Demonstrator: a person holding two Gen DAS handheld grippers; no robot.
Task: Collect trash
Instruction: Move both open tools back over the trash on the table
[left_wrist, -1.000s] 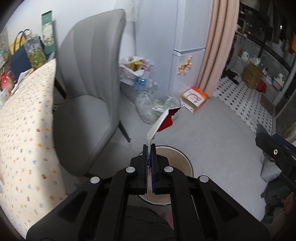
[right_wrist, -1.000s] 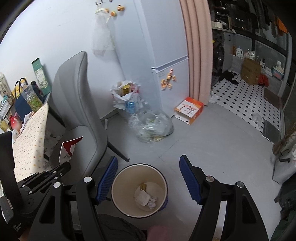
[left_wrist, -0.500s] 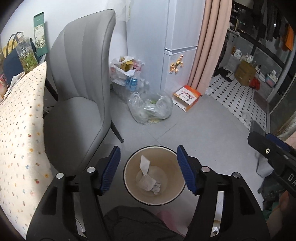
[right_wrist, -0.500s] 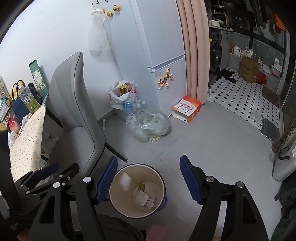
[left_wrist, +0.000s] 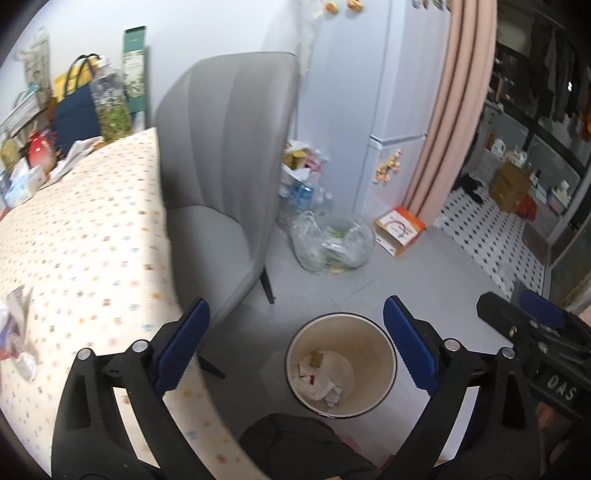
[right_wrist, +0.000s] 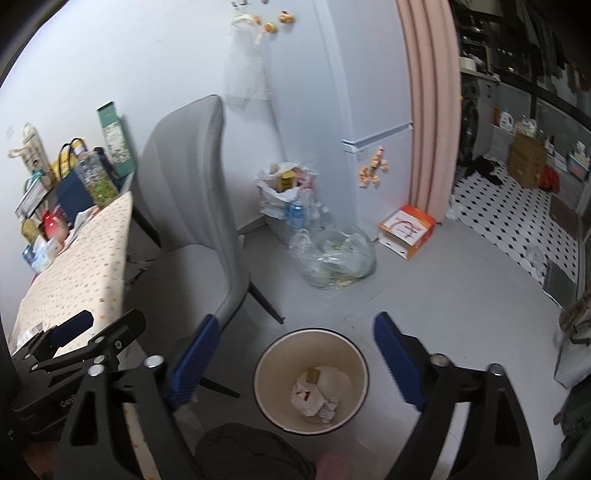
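Left wrist view: left gripper (left_wrist: 295, 338) spread wide, empty, above the bin (left_wrist: 389, 345); paper scraps (left_wrist: 319, 380) on the bin floor, print unreadable. Wrappers (left_wrist: 14, 332) cut off at table (left_wrist: 85, 236) left edge.

Right wrist view: right gripper (right_wrist: 291, 363) spread wide, empty; bin (right_wrist: 364, 369) between its fingers, scraps (right_wrist: 312, 400) inside.
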